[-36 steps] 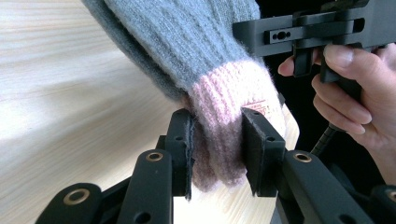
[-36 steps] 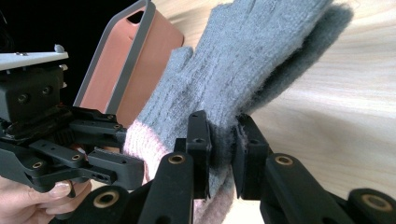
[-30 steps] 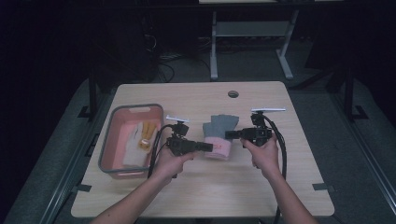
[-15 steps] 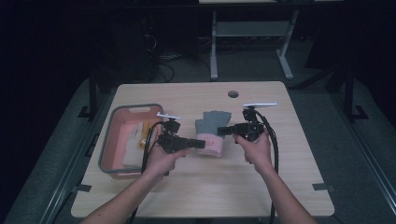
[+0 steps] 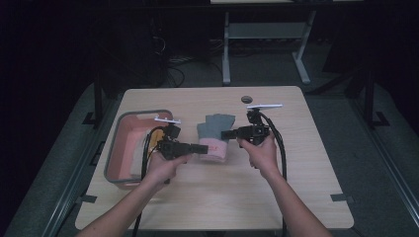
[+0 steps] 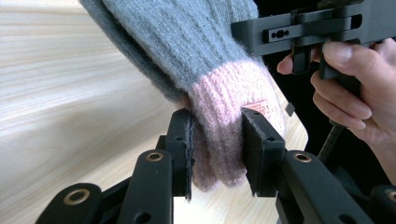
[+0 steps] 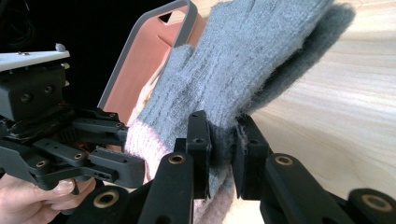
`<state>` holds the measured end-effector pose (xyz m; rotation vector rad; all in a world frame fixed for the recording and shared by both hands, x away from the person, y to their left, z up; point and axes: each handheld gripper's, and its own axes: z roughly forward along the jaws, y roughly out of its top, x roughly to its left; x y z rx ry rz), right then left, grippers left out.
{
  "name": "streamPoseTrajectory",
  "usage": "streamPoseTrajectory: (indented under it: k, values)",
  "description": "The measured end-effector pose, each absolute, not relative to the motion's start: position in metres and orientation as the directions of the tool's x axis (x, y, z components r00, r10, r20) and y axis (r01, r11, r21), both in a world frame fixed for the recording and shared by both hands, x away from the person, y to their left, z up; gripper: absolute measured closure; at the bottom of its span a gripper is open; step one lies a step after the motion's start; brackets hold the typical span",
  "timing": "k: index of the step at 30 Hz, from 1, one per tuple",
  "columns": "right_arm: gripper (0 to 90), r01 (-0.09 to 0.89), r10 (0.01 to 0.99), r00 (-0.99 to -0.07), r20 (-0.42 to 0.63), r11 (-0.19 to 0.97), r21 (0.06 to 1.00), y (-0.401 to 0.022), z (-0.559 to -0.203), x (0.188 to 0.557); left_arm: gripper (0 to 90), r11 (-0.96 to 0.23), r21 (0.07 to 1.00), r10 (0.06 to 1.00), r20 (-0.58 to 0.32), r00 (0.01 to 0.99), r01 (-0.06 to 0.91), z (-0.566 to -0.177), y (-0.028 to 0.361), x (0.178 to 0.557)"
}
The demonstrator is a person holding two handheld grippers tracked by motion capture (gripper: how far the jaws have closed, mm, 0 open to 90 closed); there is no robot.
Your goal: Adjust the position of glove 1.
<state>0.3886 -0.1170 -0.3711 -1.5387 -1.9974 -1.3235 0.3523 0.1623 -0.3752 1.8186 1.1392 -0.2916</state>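
A knitted glove (image 5: 213,133), grey with a pink cuff, hangs between my two grippers just above the wooden table (image 5: 296,163). My left gripper (image 5: 203,147) is shut on the pink cuff (image 6: 219,126); its jaws pinch the cuff from both sides. My right gripper (image 5: 225,134) is shut on the grey edge of the glove (image 7: 252,60). The left gripper (image 7: 70,140) and the hand that holds it appear at the left of the right gripper view. The right gripper (image 6: 303,28) crosses the top of the left gripper view.
A grey-rimmed tub (image 5: 114,148) with a pink inside stands at the table's left, with yellow and white items in it. A small dark disc (image 5: 246,99) lies near the far edge. Cables trail from both grippers toward me.
Both hands have carried the glove to the left, toward the tub, and raised it slightly. The grips have not changed.
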Motion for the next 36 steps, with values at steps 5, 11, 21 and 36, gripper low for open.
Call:
streamPoseTrajectory:
  k: [5,11,21,36]
  values:
    - [78.4,0.873,0.592,-0.400,0.700,0.013,0.487,-0.107,-0.368,0.392,66.1,-0.121,0.591,0.587,-0.605,0.538,0.797,-0.371,0.173,0.352]
    - [78.4,0.874,0.584,-0.407,0.703,0.026,0.485,-0.095,-0.364,0.397,66.1,-0.112,0.593,0.595,-0.603,0.532,0.797,-0.367,0.183,0.351]
    - [78.4,0.871,0.554,-0.424,0.717,0.031,0.491,-0.079,-0.357,0.402,66.1,-0.088,0.603,0.600,-0.603,0.525,0.793,-0.359,0.201,0.350]
    - [78.3,0.863,0.540,-0.454,0.709,0.067,0.501,-0.046,-0.348,0.410,66.1,-0.069,0.610,0.624,-0.591,0.512,0.789,-0.349,0.232,0.348]
